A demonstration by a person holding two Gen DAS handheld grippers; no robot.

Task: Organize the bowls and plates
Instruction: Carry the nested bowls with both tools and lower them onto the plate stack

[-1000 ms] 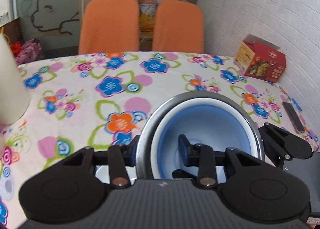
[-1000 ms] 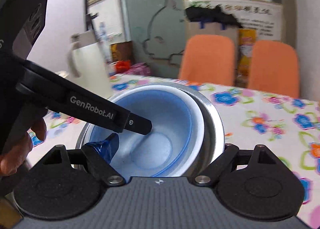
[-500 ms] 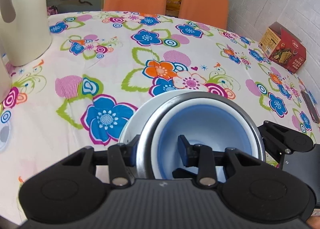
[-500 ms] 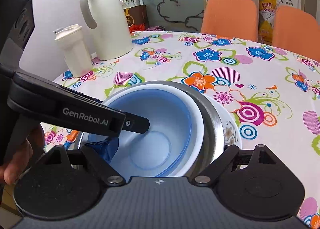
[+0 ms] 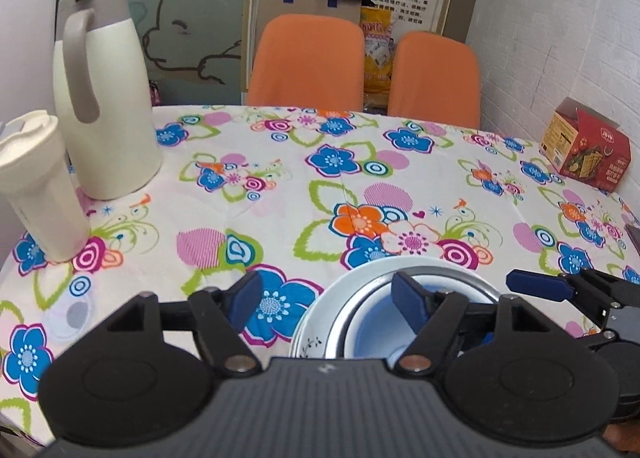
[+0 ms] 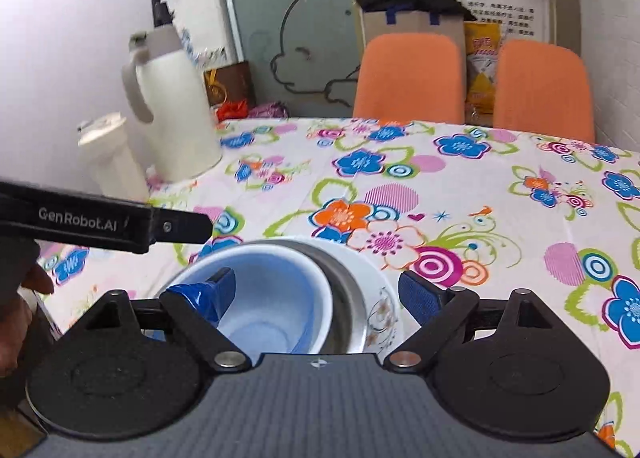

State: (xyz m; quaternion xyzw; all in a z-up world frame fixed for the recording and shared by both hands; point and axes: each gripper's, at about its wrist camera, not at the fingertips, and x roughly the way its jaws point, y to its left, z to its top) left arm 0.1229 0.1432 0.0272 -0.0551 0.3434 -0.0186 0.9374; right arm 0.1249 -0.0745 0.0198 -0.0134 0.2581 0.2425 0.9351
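Stack: blue-lined bowl (image 6: 276,310) nested in steel bowl (image 6: 344,290), both on white plate (image 6: 380,298), sitting on table (image 5: 280,194) at 6 o'clock
Left gripper (image 5: 326,300): spread wide, holding nothing, right finger over bowls
Right gripper (image 6: 318,294): wide, empty, left finger inside blue bowl
Jug (image 5: 106,98): 10 o'clock, cup (image 5: 38,186) just beside
Box (image 5: 586,150): 2 o'clock

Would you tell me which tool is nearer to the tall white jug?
Left. The left tool straddles the stacked bowls' rim on the side facing the jug; the right tool straddles the opposite rim.
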